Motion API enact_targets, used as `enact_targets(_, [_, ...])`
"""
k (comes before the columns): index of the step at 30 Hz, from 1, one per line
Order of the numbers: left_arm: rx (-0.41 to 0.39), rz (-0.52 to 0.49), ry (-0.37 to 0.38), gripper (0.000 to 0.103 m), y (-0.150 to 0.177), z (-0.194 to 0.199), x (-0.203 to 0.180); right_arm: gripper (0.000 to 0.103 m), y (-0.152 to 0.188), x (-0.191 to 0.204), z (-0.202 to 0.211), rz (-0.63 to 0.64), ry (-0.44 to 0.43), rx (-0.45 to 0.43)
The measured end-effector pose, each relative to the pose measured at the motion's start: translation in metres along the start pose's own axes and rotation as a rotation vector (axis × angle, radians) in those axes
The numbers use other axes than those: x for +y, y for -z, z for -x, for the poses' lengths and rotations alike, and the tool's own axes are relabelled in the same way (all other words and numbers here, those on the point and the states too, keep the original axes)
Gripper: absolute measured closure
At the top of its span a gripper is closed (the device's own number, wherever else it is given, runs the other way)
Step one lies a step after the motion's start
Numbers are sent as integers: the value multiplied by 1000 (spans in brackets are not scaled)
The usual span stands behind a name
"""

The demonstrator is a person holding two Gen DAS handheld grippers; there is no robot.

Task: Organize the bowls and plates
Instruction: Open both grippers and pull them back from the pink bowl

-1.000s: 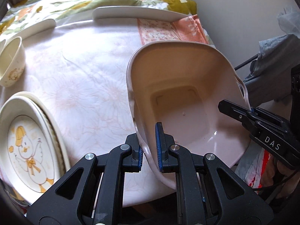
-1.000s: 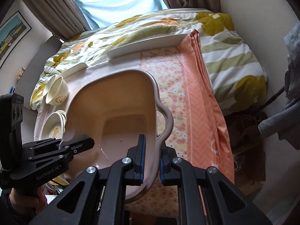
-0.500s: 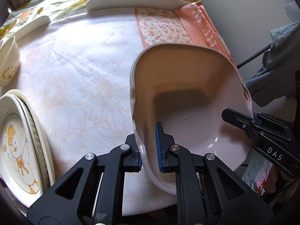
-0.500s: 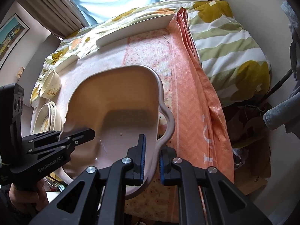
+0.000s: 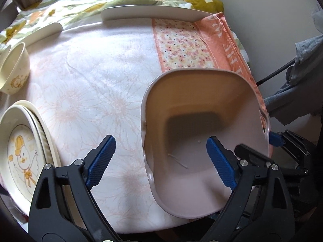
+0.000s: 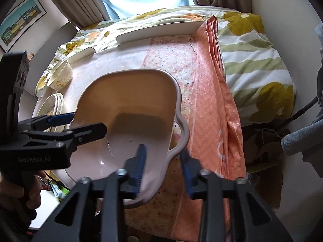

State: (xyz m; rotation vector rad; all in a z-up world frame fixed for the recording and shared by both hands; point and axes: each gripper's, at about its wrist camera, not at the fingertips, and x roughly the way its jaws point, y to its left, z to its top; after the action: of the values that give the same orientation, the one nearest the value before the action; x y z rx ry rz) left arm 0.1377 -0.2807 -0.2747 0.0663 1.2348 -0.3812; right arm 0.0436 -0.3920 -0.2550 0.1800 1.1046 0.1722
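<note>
basin (image 5: 203, 137): sitting on tabletop (image 5: 90, 84), rim between both grippers' jaws
left gripper (image 5: 161, 159): releasing, opening wide
right gripper (image 6: 163, 167): opening, pads off handle
handling: likely rigid, light, slippery; take rim

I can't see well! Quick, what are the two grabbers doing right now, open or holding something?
Left gripper: opening, its jaws wide on either side of the pink basin's rim, not gripping.
Right gripper: opening, basin rim between the jaws, let go.
</note>
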Motion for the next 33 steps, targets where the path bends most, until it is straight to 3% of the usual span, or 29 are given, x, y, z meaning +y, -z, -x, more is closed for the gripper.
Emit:
enact_targets(1, [-2, -1, -17, 12, -1, 1, 0, 10, 2, 1, 2, 14, -6, -11])
enact_targets(3, [-19, -3, -36, 12, -2, 6, 0, 2, 3, 3, 7, 43, -6, -38])
enact_targets(9, [-61, -9, -61, 9, -2, 34, 1, 2, 4, 10, 19, 96, 29, -81])
enact_targets(13, [-98, -7, -86, 8, 2, 59, 10, 2, 5, 5, 33, 51, 19, -109])
enact_targets(18, [-163, 30, -61, 8, 10, 103, 28, 2, -5, 17, 62, 53, -28, -145])
enact_targets(25, [-310, 59, -97, 8, 17, 180, 64, 2, -36, 73, 108, 166, -76, -245])
enact_targets(29, [-334, 101, -113, 8, 17, 206, 100, 2, -56, 117, 113, 214, -72, -277])
enact_targets(33, [-336, 171, -99, 8, 16, 221, 154, 2, -79, 155, 104, 222, -135, -266])
